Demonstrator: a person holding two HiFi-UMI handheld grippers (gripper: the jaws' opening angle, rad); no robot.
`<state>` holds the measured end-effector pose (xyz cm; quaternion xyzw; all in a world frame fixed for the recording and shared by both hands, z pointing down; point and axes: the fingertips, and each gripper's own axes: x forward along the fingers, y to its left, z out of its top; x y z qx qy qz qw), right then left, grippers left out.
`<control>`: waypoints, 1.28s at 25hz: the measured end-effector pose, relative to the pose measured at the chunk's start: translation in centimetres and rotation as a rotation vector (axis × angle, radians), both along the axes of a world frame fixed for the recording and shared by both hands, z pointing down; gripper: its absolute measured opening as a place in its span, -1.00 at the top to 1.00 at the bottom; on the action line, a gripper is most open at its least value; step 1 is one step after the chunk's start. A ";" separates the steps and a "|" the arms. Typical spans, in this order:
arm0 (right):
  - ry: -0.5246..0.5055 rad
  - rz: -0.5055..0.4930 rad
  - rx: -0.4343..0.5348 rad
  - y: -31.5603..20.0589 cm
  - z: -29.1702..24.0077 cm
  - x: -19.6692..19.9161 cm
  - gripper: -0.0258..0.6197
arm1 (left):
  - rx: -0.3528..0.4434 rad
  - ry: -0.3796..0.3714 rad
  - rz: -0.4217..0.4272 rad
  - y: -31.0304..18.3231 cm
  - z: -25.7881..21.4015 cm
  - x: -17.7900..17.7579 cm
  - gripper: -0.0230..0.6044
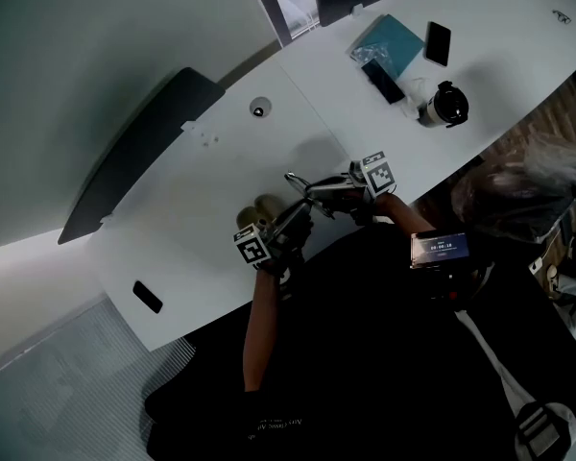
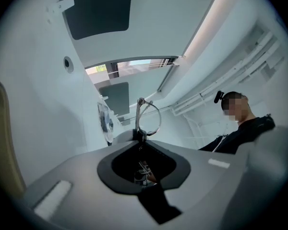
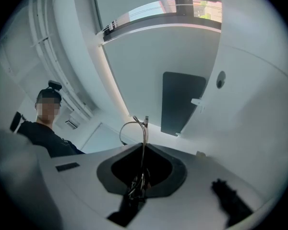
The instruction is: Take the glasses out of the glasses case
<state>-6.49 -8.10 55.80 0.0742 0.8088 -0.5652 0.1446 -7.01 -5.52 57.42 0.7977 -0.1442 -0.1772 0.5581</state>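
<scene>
Above the near edge of the white table [image 1: 221, 152], the glasses [image 1: 309, 186] hang in the air between the two grippers, clear of the glasses case [image 1: 260, 206]; the tan case lies on the table just beside the left gripper [image 1: 294, 213], on its far side, and no part of the frame touches it in the head view; the left gripper view shows that gripper's jaws [image 2: 140, 137] pinched together on the frame, one lens rim [image 2: 149, 118] standing upright above the tips and the case [image 2: 2, 143] at the far left of the view; the right gripper [image 3: 143, 146] is likewise clenched on a thin part of the frame [image 3: 144, 128] (whether a temple arm or the rim cannot be told), with a curved piece rising just above its tips; in the head view the right gripper [image 1: 328, 192] reaches in from the opposite side, so the long axis of the glasses runs roughly from one set of tips to the other; judged from this, removal looks essentially done, and the left hand is the nearer one to the case
</scene>
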 end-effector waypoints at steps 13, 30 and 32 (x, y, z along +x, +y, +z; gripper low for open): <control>0.161 -0.005 -0.024 -0.5 4.4 -0.4 0.85 | -0.066 -0.103 -0.016 -0.5 2.8 -0.3 0.91; 0.101 -0.149 -0.197 1.2 4.2 -1.8 0.86 | -0.117 0.143 -0.079 -0.2 1.1 -1.7 0.42; 0.138 -0.145 -0.144 1.1 4.2 -2.0 0.85 | -0.111 0.128 -0.090 -0.2 1.1 -1.8 0.47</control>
